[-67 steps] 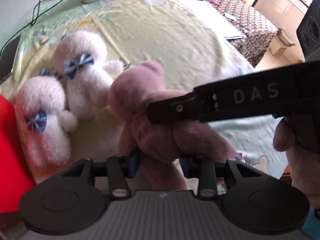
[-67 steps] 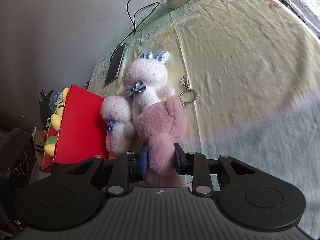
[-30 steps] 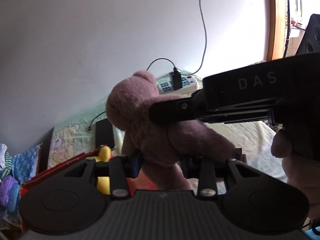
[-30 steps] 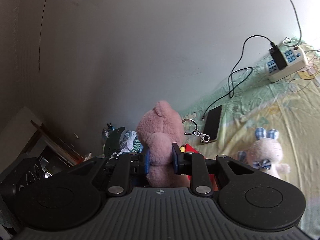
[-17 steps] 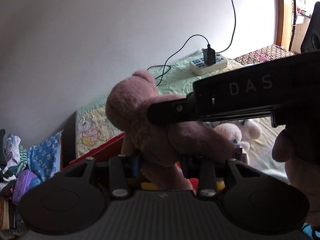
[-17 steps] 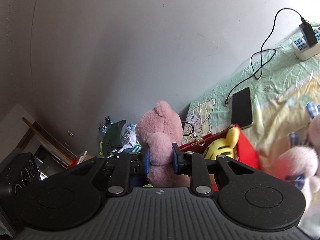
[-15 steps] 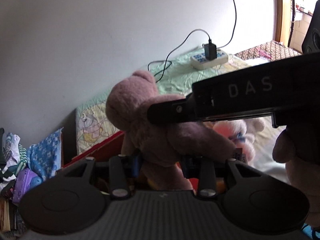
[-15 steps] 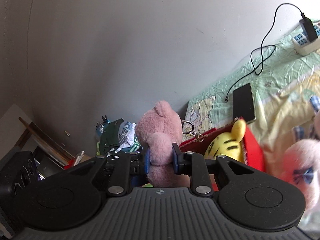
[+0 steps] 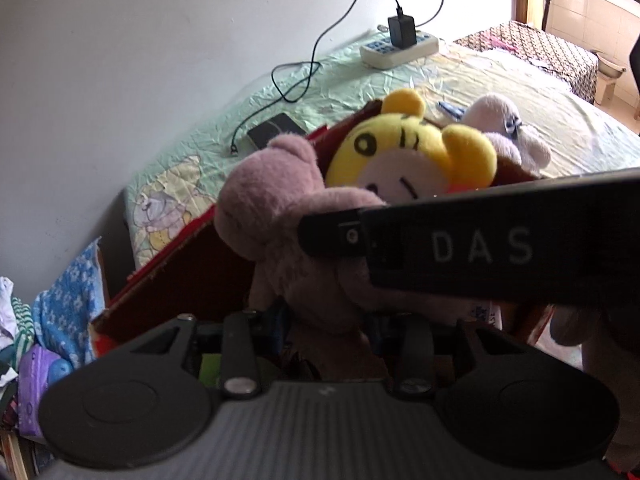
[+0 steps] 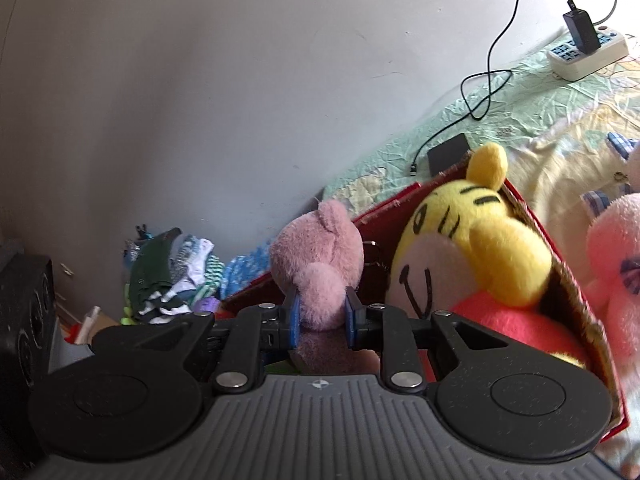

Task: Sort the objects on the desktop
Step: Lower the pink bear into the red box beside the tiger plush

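Both grippers hold one pink plush bear (image 9: 272,200) (image 10: 316,248). My left gripper (image 9: 326,324) is shut on its lower body; the blue pads barely show in shadow. My right gripper (image 10: 322,316) is shut on the bear's arm, and its black finger (image 9: 440,248) marked DAS crosses the left wrist view. The bear hangs at the open mouth of a red box (image 9: 160,272) (image 10: 560,272), right beside a yellow tiger plush (image 9: 408,148) (image 10: 480,232) that lies inside. White bunny plushes (image 9: 500,120) (image 10: 616,248) lie on the sheet past the box.
A black phone (image 9: 276,134) (image 10: 448,154) on a cable and a power strip (image 9: 400,50) (image 10: 588,52) lie on the sheet by the wall. Clothes (image 10: 168,276) are piled left of the box. A black speaker (image 10: 24,320) stands far left. A hand (image 9: 568,324) shows lower right.
Both grippers lifted the pink bear off the sheet beside the bunnies, swung it left toward the wall, and have now lowered it to the red box's mouth next to the tiger.
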The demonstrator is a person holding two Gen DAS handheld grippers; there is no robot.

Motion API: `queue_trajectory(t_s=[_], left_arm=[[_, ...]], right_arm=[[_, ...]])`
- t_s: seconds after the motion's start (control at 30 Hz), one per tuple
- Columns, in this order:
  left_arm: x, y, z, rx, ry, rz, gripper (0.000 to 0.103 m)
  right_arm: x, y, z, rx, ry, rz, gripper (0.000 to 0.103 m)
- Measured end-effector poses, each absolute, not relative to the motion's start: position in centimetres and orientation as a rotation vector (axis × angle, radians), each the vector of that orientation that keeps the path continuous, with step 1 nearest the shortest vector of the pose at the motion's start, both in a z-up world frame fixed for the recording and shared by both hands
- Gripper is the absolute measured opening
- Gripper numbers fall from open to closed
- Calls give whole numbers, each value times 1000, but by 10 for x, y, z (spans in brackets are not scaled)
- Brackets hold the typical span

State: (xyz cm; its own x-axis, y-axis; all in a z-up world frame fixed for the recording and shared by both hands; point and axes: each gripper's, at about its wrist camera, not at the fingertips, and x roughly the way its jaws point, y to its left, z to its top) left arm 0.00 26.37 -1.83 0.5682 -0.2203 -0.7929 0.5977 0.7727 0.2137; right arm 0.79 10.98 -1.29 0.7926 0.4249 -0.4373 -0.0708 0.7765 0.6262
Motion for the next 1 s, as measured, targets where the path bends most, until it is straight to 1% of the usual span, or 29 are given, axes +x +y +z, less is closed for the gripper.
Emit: queue_trajectory(t_s=[0.23, 0.57, 0.87, 0.97, 1.0], left_arm=[[4, 267, -39, 522, 857, -522, 43], [3, 272, -38, 508, 869, -535, 44], [0, 282, -34, 436, 881, -540, 45], [3, 286, -33, 387, 901, -536, 46], [4, 287, -33, 381, 905, -528, 49]], right_arm=[[15, 124, -29, 580, 630, 200, 23], [22, 132, -34, 519, 648, 175, 23], [16, 128, -30, 527, 721, 186, 23], [15, 129, -30, 519, 738, 187, 23], [16, 130, -30, 513, 744, 189, 22]])
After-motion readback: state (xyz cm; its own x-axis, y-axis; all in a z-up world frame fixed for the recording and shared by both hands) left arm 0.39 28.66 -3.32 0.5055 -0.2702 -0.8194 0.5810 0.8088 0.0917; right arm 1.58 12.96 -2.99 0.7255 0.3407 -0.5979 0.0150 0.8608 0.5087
